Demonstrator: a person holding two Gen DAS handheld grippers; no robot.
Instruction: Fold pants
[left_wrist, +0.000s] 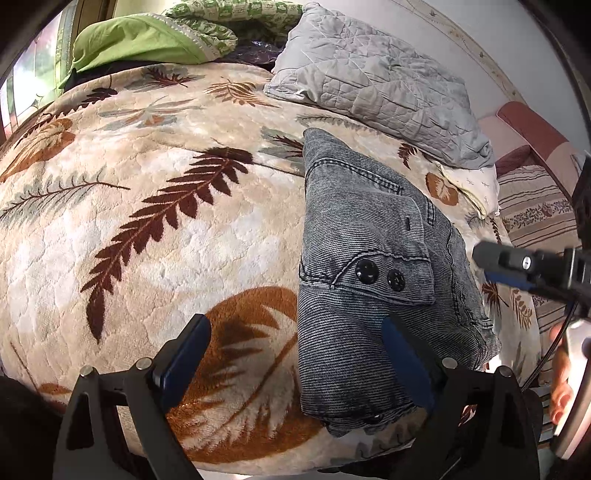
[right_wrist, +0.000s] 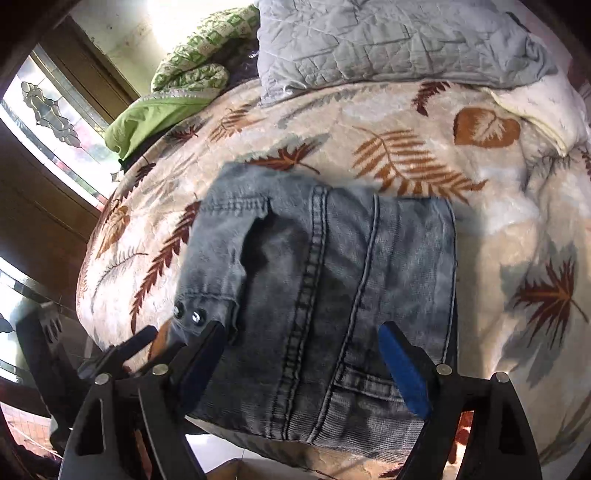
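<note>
Nowhere on the pants (left_wrist: 373, 266) or the bedding can I read any writing or brand; only two dark snap buttons (left_wrist: 380, 275) show on a pocket flap. The grey denim pants lie folded into a compact bundle on the leaf-patterned blanket (left_wrist: 147, 221), close to the near edge of the bed. The left gripper (left_wrist: 295, 354) has its jaws wide apart and holds nothing; its right finger is over the near part of the bundle. The right gripper (right_wrist: 303, 365) is also wide open above the pants, not gripping them. To the left of the bundle the blanket is free; a grey quilted pillow (left_wrist: 373, 77) lies beyond it.
</note>
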